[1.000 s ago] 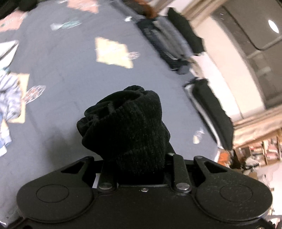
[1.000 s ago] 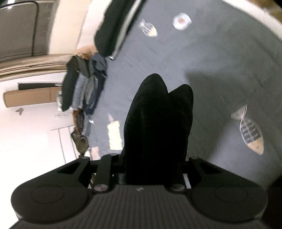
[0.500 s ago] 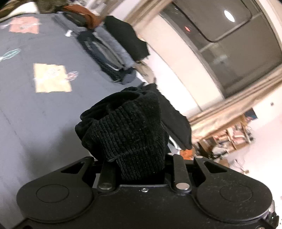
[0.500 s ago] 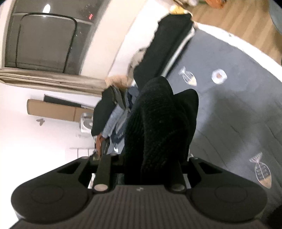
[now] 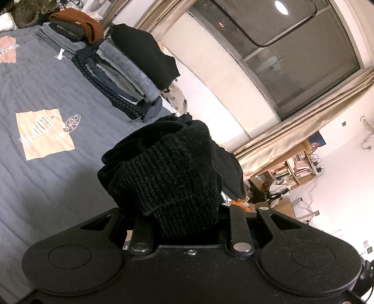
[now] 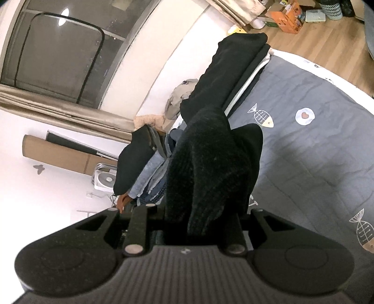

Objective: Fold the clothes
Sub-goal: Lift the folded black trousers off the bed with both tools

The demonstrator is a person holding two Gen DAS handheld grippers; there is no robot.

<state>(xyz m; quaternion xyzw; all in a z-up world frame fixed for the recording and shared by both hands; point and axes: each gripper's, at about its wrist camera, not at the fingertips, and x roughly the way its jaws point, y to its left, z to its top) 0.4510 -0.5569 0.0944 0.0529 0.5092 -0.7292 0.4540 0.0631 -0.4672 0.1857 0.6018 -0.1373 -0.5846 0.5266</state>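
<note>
A black knitted garment bunches thickly over my left gripper, which is shut on it; the fabric hides both fingers. In the right wrist view the same black knit rises in two folds out of my right gripper, shut on it as well, fingers hidden. Both grippers hold it lifted above the grey quilted bed, bed. A stack of folded clothes topped by a black piece stands at the bed's far edge, and is the stack left of the knit in the right wrist view.
Another folded black pile lies at the bed's far corner. A brown-topped pile sits further back. Behind the bed are a white wall and a dark window. Bookshelves and wooden floor with boxes lie beyond.
Both grippers have risen and tilted up with the black knit; the views swung from the bed surface to the wall, window and stacks at the far edge.
</note>
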